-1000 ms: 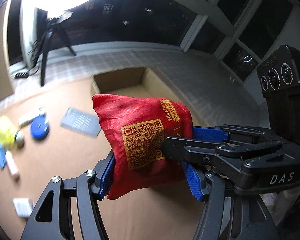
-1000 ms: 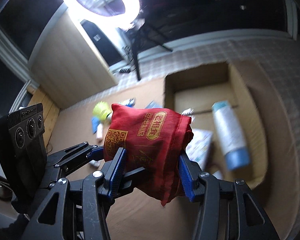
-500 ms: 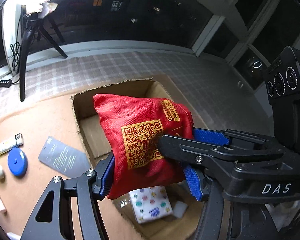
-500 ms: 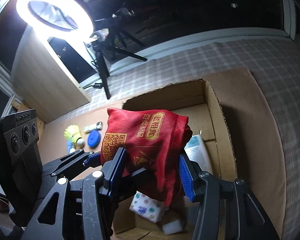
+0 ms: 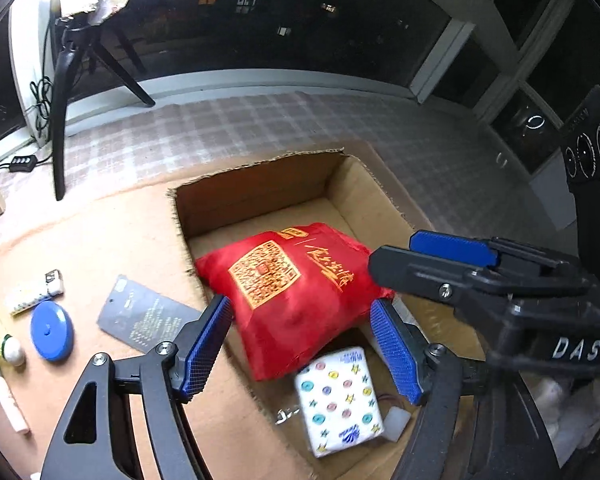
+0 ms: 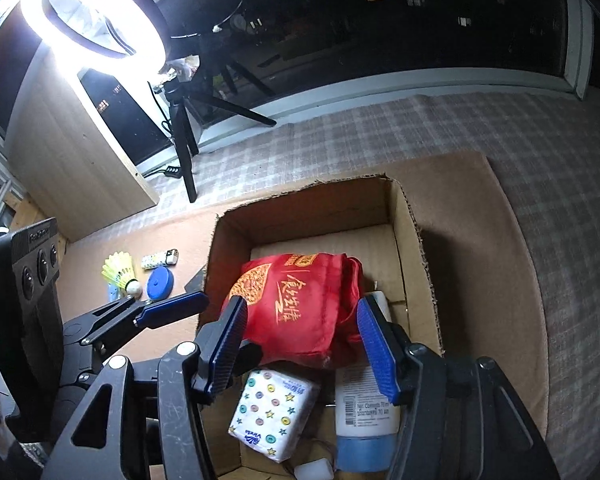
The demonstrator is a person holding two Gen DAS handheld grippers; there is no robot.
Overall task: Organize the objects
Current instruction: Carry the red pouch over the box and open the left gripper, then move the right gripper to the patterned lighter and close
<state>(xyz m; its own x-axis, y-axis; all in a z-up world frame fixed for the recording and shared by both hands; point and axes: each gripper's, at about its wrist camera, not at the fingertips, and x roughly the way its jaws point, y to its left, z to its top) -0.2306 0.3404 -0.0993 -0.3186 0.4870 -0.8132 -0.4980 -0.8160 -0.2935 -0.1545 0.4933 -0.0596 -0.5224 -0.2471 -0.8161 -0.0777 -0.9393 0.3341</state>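
Observation:
The red cloth bag [image 5: 296, 292] with a gold QR code lies inside the open cardboard box [image 5: 260, 168], on top of other items. My left gripper [image 5: 300, 306] hangs just above it, jaws opening, blue pads [image 5: 208, 344] clear of the cloth. In the right wrist view the red bag [image 6: 300, 308] sits in the box [image 6: 300, 196] below my right gripper [image 6: 300, 304], whose jaws are also opening and do not press on it. The two grippers are side by side over the box.
A patterned tissue pack [image 6: 274, 412] and a white bottle with a blue cap [image 6: 364, 412] lie in the box's near end. On the brown mat to the left are a dark card [image 5: 148, 314], a blue disc [image 5: 52, 332], a shuttlecock [image 6: 120, 272] and a tripod [image 5: 64, 80].
Both grippers carried the red bag over the box, then their jaws spread and the bag dropped from between the pads into the box.

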